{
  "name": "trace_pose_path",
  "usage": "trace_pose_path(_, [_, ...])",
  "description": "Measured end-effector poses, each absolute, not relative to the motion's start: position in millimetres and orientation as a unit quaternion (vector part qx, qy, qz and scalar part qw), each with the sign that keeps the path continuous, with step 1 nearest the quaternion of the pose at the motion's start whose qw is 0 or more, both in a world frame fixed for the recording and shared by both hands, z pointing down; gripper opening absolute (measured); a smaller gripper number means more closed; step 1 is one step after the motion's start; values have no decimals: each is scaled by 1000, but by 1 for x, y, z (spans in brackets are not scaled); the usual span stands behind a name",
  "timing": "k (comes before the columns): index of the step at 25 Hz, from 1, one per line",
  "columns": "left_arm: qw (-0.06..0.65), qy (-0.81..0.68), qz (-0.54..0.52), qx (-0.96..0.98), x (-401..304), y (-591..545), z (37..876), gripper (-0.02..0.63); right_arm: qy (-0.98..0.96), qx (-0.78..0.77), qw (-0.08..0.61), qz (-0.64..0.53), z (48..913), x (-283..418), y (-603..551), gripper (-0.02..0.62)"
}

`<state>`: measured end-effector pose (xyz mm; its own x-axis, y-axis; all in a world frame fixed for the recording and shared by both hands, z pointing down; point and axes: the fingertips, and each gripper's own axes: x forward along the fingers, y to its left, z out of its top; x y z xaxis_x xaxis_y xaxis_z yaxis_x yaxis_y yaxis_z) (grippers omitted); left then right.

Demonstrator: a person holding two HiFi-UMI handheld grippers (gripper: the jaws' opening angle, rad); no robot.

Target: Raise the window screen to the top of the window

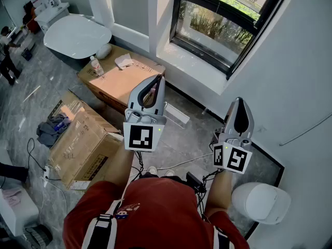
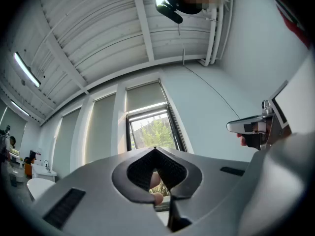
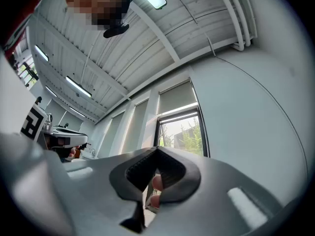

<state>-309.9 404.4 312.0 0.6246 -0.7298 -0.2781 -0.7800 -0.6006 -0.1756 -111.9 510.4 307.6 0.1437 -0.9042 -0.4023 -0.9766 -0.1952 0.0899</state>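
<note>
In the head view a person in a red shirt stands on the floor facing the window. The left gripper and right gripper are both raised toward it but remain well apart from the frame. Cardboard boxes lie on the floor just left of the person. Only the lower glass shows here, with no screen over it.

In the left gripper view the fingers are pressed together with nothing between them. The window screen hangs as a pale blind over the upper part of the opening, with open glass below it.

In the right gripper view the fingers are likewise closed and empty. The screen shows again high in the frame.

The screen's lower edge probably sits high above both grippers, so reach looks like the main risk. Closed fingers cannot take hold unless they open first. A pinch on the fabric rather than the bottom rail could crease it. A one-sided lift could skew it in the frame. The boxes could also catch a foot on the step closer.
</note>
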Motion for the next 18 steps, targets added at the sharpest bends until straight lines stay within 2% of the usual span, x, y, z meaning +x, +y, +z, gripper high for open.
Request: trace_pose_path(18, [130, 428, 74, -891, -271, 457, 328, 5, 634, -745, 105, 178, 329, -82, 546, 9])
